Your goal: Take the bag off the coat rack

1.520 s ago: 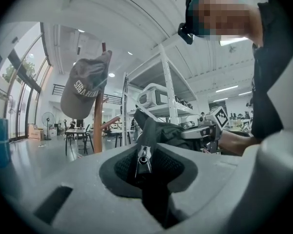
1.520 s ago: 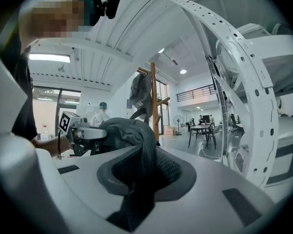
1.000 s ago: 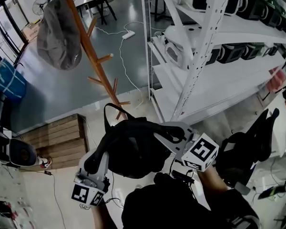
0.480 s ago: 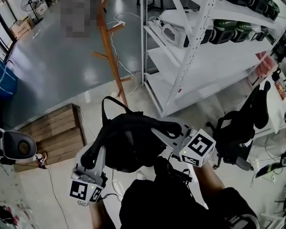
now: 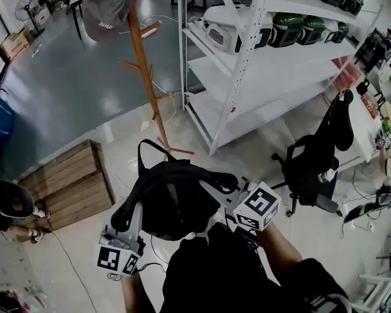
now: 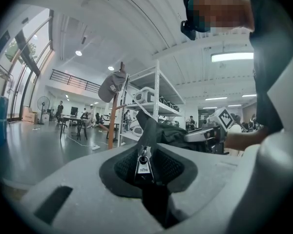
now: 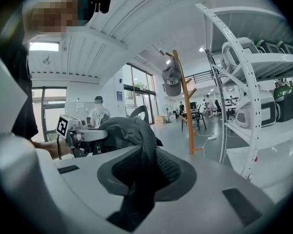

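A black bag (image 5: 173, 197) hangs between my two grippers, low in the head view, away from the rack. My left gripper (image 5: 135, 202) is shut on the bag's left side; in the left gripper view the fabric and a zipper pull (image 6: 144, 164) sit pinched in the jaws. My right gripper (image 5: 212, 189) is shut on the bag's right side, with dark cloth (image 7: 136, 179) bunched between its jaws. The wooden coat rack (image 5: 145, 77) stands farther off at upper left, with a grey cap (image 5: 104, 8) on it.
A white metal shelving unit (image 5: 267, 64) with appliances fills the upper right. A wooden pallet (image 5: 72, 184) lies on the floor at left. A black office chair (image 5: 316, 168) stands at right. Cables trail over the floor near the rack's foot.
Both grippers have carried the bag away from the coat rack, which now looks smaller and farther off. The shelving and the chair have shifted left in the head view.
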A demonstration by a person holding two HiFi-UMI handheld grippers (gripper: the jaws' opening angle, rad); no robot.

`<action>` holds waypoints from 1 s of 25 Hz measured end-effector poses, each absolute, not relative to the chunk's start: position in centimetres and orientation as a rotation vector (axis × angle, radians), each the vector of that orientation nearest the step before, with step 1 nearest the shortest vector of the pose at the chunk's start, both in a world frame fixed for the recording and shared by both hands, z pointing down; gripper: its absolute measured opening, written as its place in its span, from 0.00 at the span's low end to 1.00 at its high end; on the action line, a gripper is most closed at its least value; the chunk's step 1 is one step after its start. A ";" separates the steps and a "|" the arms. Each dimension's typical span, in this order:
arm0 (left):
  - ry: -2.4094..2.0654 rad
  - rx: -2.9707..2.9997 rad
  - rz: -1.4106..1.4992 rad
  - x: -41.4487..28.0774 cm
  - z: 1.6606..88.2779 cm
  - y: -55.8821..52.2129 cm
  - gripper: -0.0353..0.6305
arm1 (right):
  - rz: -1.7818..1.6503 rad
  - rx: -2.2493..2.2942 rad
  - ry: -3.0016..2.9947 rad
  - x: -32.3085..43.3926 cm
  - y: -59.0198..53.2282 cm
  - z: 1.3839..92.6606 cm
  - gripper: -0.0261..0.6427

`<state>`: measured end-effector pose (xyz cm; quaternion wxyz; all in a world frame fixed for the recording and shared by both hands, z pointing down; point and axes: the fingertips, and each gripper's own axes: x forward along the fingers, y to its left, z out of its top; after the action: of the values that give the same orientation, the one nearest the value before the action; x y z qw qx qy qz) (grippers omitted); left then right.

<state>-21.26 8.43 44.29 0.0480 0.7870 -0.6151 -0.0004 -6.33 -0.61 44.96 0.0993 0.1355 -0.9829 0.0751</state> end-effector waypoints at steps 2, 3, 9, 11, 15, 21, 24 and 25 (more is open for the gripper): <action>-1.866 2.393 -0.010 -20.5 44.7 8.9 0.17 | 0.226 0.403 -2.901 -5.6 -0.1 45.3 0.15; -1.857 2.392 -0.015 -20.0 44.9 9.1 0.17 | 0.228 0.403 -2.898 -5.1 0.0 45.5 0.15; -1.828 2.398 -0.031 -17.1 46.2 9.7 0.17 | 0.251 0.395 -2.898 -2.4 0.5 46.6 0.15; -1.830 2.390 -0.032 -16.1 46.5 9.7 0.17 | 0.256 0.390 -2.898 -1.4 0.4 46.9 0.15; -1.835 2.388 -0.025 -14.2 47.0 9.8 0.17 | 0.277 0.389 -2.899 0.4 0.4 47.4 0.15; -1.845 2.380 -0.042 -12.4 47.4 9.6 0.17 | 0.272 0.381 -2.905 2.3 0.0 48.3 0.15; -1.849 2.363 -0.052 -11.9 47.7 9.5 0.17 | 0.274 0.378 -2.903 2.7 -0.2 48.3 0.15; -1.849 2.357 -0.057 -11.8 47.8 9.5 0.17 | 0.279 0.379 -2.901 2.8 -0.3 48.3 0.15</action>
<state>-11.79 9.46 47.84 0.0727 0.7845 -0.6155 -0.0190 2.77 -0.27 48.29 0.1009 0.1283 -0.9821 0.0945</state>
